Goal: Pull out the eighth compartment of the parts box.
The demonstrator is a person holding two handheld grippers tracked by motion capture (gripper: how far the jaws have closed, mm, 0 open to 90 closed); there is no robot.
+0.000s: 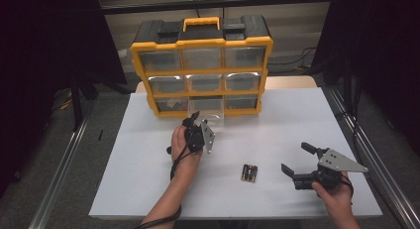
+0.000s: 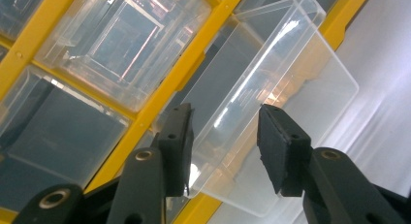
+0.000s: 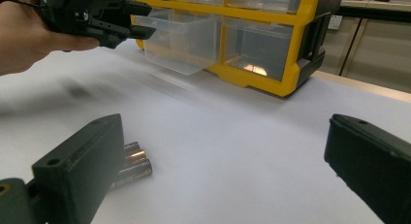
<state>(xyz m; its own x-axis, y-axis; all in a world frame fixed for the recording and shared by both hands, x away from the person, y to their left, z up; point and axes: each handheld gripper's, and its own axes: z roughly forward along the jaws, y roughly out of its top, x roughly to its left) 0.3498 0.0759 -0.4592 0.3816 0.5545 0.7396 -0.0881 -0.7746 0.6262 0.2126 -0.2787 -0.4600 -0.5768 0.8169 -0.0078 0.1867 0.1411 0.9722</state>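
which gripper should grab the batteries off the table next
Probably the right gripper: open, beside the batteries. The left gripper is up at the pulled-out clear drawer, its jaws open around the drawer's front.

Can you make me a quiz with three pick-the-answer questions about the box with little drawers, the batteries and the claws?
1. Where do the small dark cylinder batteries lie?
A. inside a drawer
B. on the white table, between the two hands
C. on top of the box

2. What colour is the frame of the plastic drawer organiser box?
A. yellow
B. red
C. green

3. How is the clear plastic bottom-middle drawer?
A. pushed fully in
B. lying on the floor
C. pulled partly out

Answers:
1 B, the high view shows them on the table between the left claw and the right claw.
2 A, its bars between the drawers are yellow.
3 C, it sticks out of the box in front of the left claw.
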